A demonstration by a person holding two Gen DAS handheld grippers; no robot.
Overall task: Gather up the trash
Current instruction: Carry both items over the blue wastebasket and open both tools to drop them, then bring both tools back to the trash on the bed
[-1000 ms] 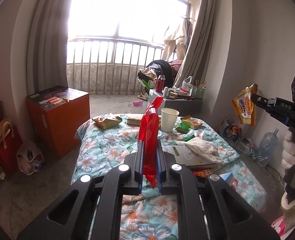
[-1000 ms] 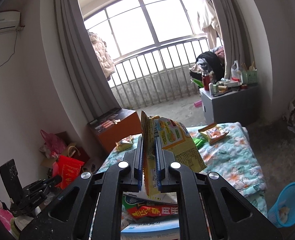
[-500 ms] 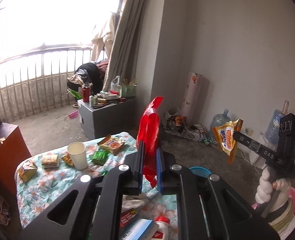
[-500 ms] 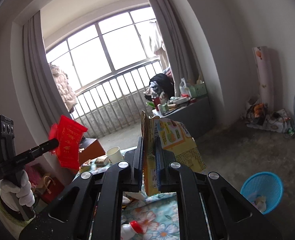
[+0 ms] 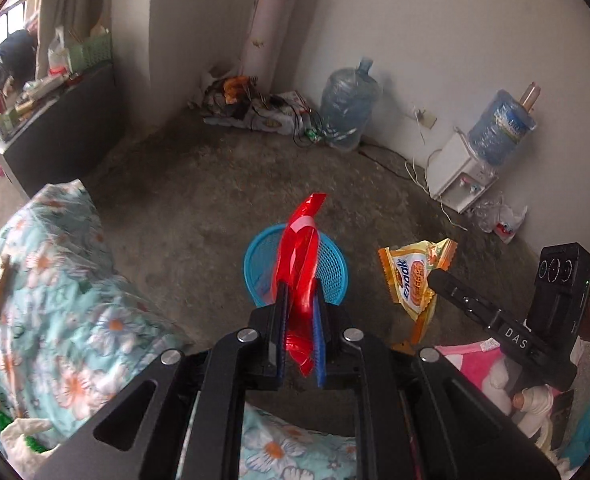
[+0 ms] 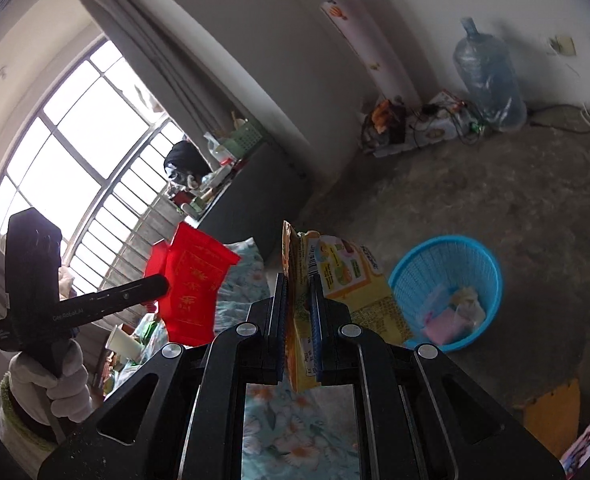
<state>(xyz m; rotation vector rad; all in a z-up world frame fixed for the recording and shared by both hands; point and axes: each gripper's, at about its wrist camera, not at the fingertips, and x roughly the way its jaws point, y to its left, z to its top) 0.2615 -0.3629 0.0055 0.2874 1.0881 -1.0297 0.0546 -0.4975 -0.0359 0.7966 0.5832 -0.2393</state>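
My left gripper [image 5: 299, 292] is shut on a red plastic wrapper [image 5: 298, 256] and holds it in the air, in line with a blue mesh bin [image 5: 333, 270] on the floor. My right gripper [image 6: 297, 284] is shut on a yellow snack packet [image 6: 335, 276], which also shows in the left wrist view [image 5: 413, 276]. The blue bin [image 6: 447, 292] stands to its right and holds some scraps. The red wrapper [image 6: 189, 284] and left gripper show at the left of the right wrist view.
A flowered bedspread [image 5: 67, 304] with more wrappers lies at left. Two water bottles [image 5: 349, 108], a white dispenser [image 5: 461, 172], cables and a rolled mat [image 5: 269, 20] line the far wall. A dark cabinet [image 5: 63, 124] stands by the window.
Both grippers have swung right and down, away from the bed and window, toward the floor with the blue bin. Each still holds its wrapper.
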